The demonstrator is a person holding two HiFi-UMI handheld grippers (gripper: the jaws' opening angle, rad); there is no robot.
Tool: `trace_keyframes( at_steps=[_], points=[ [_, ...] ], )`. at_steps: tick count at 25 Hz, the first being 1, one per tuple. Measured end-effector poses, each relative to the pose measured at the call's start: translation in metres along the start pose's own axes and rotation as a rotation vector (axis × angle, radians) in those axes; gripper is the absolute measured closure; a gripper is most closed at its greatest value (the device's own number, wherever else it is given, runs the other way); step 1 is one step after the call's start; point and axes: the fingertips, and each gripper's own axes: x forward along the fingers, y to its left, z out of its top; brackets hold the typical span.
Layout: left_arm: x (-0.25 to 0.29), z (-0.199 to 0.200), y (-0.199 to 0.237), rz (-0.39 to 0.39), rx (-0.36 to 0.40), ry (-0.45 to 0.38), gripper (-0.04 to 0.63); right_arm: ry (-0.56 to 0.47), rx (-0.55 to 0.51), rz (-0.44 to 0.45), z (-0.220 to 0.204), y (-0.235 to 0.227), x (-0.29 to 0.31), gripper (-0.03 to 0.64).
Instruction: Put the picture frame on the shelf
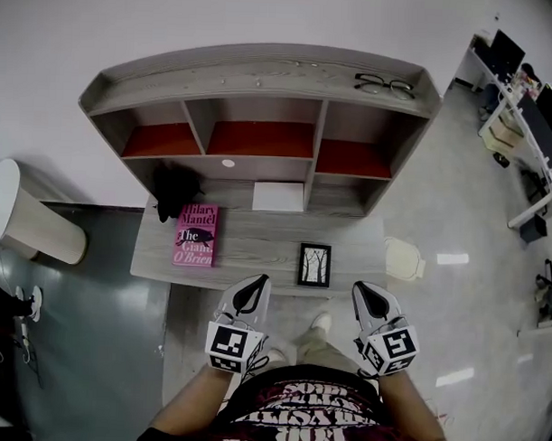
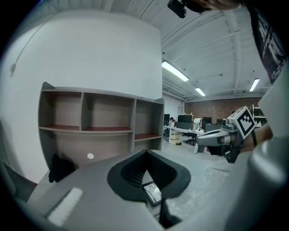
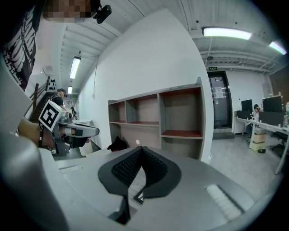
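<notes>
The grey desk (image 1: 257,246) bears a pink book (image 1: 196,234); a picture frame (image 1: 314,264) near its front edge; a black object (image 1: 173,192).

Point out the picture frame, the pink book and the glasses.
Picture frame (image 1: 314,264): head view, middle of its picture.
Pink book (image 1: 196,235): head view, cover centre.
Glasses (image 1: 384,83): head view, bridge between lenses.

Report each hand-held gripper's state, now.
Left hand-held gripper: closed, holding nothing.
Right hand-held gripper: closed, holding nothing.

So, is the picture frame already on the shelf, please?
No, the frame lies flat on the desk, below the shelf.
</notes>
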Motion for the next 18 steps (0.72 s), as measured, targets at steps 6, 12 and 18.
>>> trace_keyframes(
  at_steps=[6,12,18],
  points=[
    [0.051,-0.001,0.000,-0.002,0.000,0.034,0.595,0.045,0.036,0.013,-0.010,-0.041,0.031,0.589],
    [0.092,-0.019,0.003,0.001,-0.034,0.105,0.595,0.113,0.085,0.068,-0.030,-0.064,0.063,0.589],
    [0.128,-0.036,0.003,-0.017,-0.079,0.173,0.595,0.212,0.153,0.118,-0.059,-0.082,0.097,0.589]
  ],
)
